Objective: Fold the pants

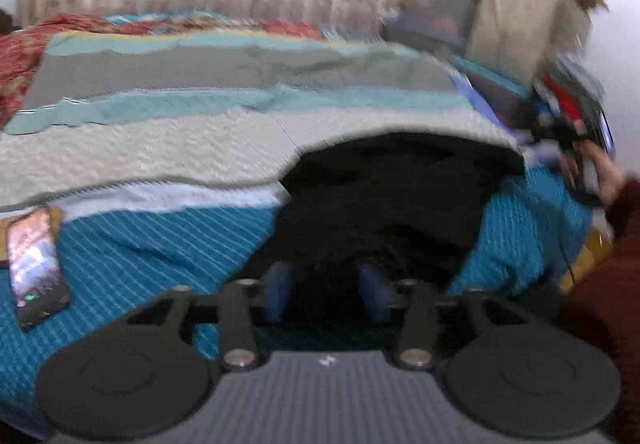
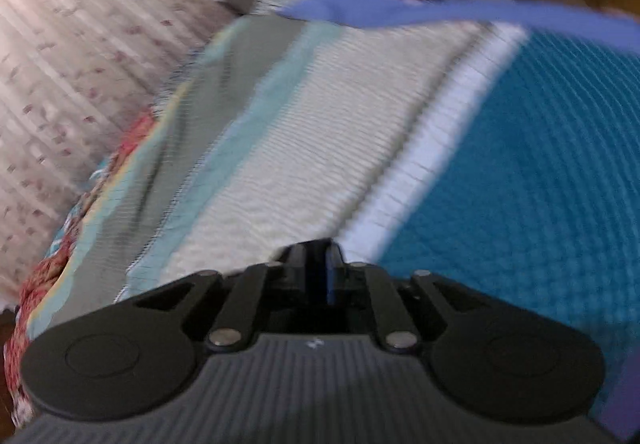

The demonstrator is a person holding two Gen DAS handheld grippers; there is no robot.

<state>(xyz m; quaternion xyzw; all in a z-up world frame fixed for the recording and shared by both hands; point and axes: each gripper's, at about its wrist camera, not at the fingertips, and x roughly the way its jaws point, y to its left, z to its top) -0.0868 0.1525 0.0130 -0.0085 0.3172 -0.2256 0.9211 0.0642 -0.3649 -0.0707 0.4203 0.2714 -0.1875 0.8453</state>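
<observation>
Left wrist view: black pants [image 1: 384, 203] seen bunched on teal striped bedspread [image 1: 160, 244], right ahead of left gripper [image 1: 328, 294], blue pads apart, nothing clamped. Right gripper [image 2: 320, 272] seen with fingers pressed together, empty, aimed over bedspread, pants not in its view. Step judged as early reach/grab; next, hem or waistband needs pinching, cloth spread flat. Phone [image 1: 36, 264] lies nearby. No readable writing, everything blurred.

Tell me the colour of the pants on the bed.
Black pants, seen best in the left wrist view.
</observation>
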